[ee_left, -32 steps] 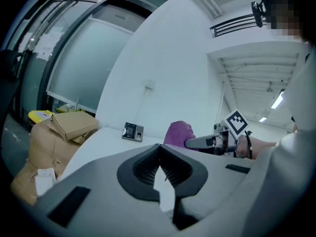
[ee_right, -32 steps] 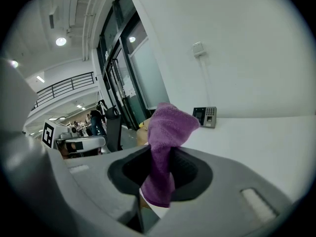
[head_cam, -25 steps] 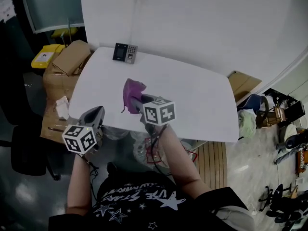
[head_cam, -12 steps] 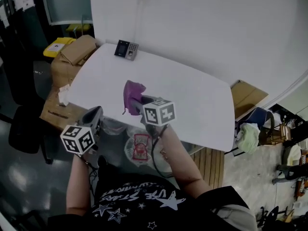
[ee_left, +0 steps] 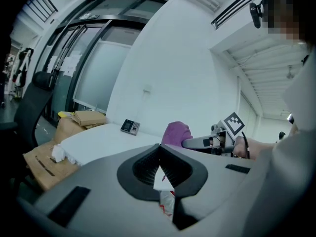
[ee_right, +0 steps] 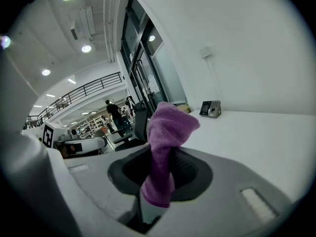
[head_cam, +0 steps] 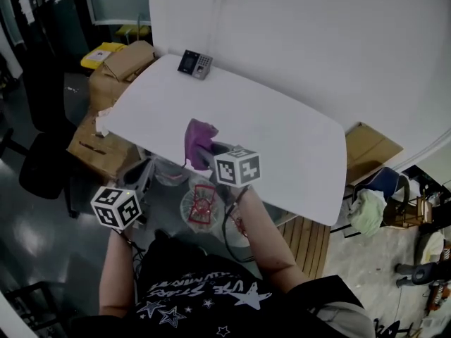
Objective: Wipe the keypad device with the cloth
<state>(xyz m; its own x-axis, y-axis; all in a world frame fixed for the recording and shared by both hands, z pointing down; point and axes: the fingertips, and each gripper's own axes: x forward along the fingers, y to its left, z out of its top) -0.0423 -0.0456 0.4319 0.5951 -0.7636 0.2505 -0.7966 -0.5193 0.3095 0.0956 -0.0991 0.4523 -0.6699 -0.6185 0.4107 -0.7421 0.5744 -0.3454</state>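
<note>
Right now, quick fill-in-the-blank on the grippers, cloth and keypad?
1. The right gripper is shut on the ____ cloth.
2. The left gripper is shut and holds ____.
3. The keypad sits at the table's far ____ corner.
Missing words: purple; nothing; left.

Black T-shirt (head_cam: 204, 294) with white stars and lettering; grey, black-and-white-marked left gripper (ee_left: 159, 153) and right gripper (ee_right: 159, 158).
</note>
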